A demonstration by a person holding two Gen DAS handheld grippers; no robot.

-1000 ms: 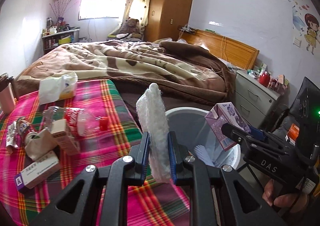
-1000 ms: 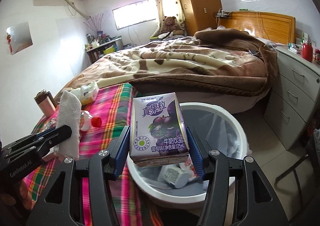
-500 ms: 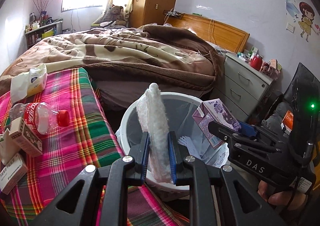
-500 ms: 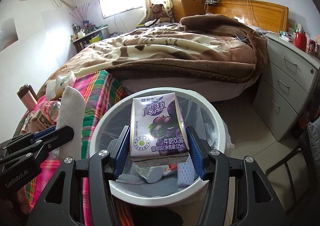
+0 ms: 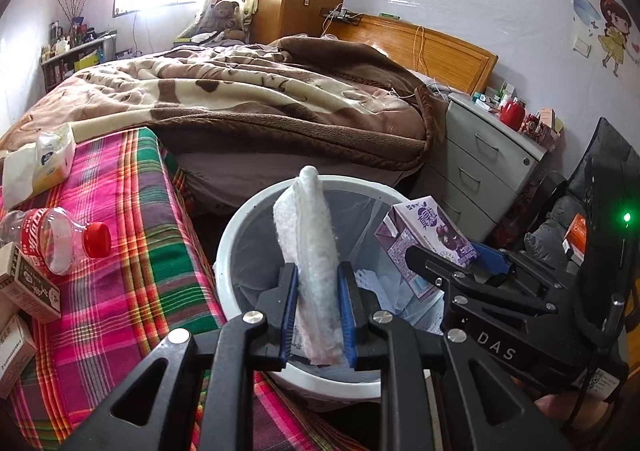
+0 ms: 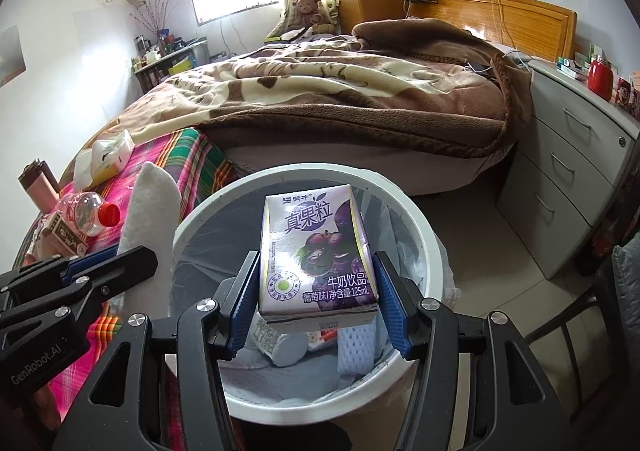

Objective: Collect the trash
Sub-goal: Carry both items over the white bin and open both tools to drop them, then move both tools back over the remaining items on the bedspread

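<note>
My left gripper [image 5: 317,293] is shut on a white folded paper towel [image 5: 308,235] and holds it upright over the white trash bin [image 5: 256,207]. My right gripper [image 6: 318,301] is shut on a purple milk carton [image 6: 318,251] and holds it above the bin's opening [image 6: 416,219]. The bin has a liner and holds several pieces of trash [image 6: 280,343]. The carton [image 5: 424,231] and right gripper [image 5: 448,263] show at the right of the left wrist view. The towel [image 6: 154,203] and left gripper [image 6: 116,265] show at the left of the right wrist view.
A table with a pink plaid cloth [image 5: 120,251] stands left of the bin, with a plastic bottle [image 5: 60,239], small boxes [image 5: 28,287] and a tissue pack [image 5: 44,163]. A bed [image 5: 240,99] lies behind. A grey drawer unit [image 5: 488,163] stands at the right.
Both grippers have moved from the table's edge to over the bin, each keeping its hold. The bin now sits directly under both held items.
</note>
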